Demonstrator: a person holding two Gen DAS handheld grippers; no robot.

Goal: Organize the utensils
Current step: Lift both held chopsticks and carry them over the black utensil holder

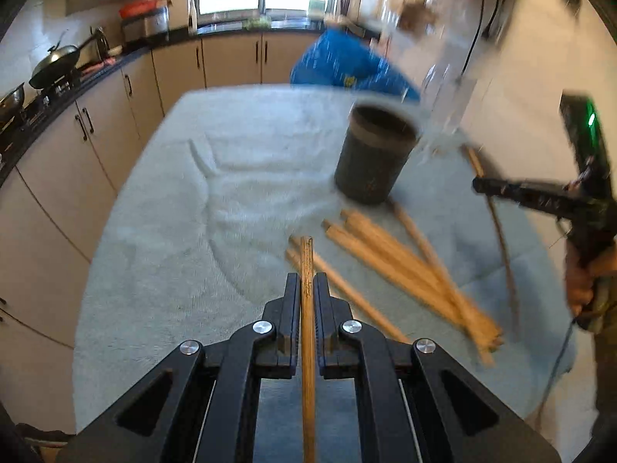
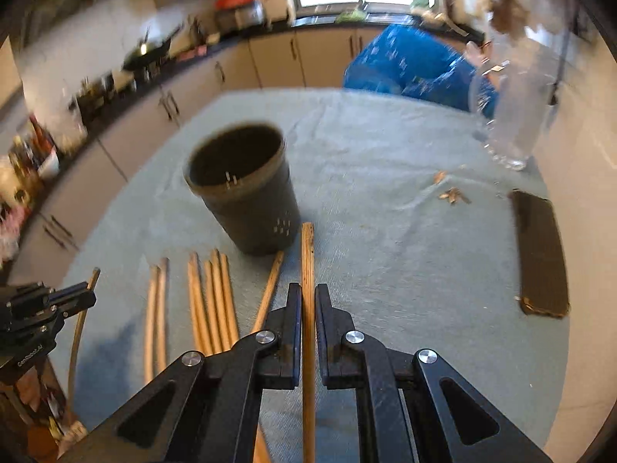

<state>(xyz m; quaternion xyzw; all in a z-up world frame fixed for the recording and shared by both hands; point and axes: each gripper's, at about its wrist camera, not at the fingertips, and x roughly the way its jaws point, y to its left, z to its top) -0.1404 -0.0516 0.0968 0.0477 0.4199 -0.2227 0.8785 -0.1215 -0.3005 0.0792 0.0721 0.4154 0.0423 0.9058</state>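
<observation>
Currently, on the table: 1 pale blue-grey cloth (image 1: 231,193), covering the whole top.

Item 1: left gripper (image 1: 307,289), jaws nearly closed, clamped on 1 wooden chopstick (image 1: 307,308) that runs straight out between the fingers, its tip just past them. From the right wrist view the same gripper (image 2: 83,296) sits at the left edge, low over the cloth, a thin chopstick in its grip.

Item 2: right gripper (image 2: 308,301), jaws likewise nearly closed on a second chopstick (image 2: 307,270), its tip just beside the base of the holder. From the left wrist view this gripper (image 1: 482,185) enters from the right, held in a hand (image 1: 582,281), with a dark thin stick hanging from its tip.

Item 3: dark cylindrical utensil holder (image 2: 243,189), upright on the cloth, small perforations low on its wall; whether anything is inside, cannot tell. Also seen in the left view (image 1: 374,154).

Item 4: loose chopsticks (image 2: 208,301), a bundle lying flat on the cloth just in front of the holder, between the 2 grippers; blur prevents an exact count. In the left view the bundle (image 1: 405,270) fans out to the right.

Item 5: clear glass vase (image 2: 513,115), at the far right of the cloth, a few dried bits on the cloth near it.

Item 6: dark phone (image 2: 540,254), flat near the right edge.

Item 7: blue bag (image 2: 408,61), behind the table's far edge.

Surroundings: kitchen counter with a wok (image 1: 58,61) along the left wall.
</observation>
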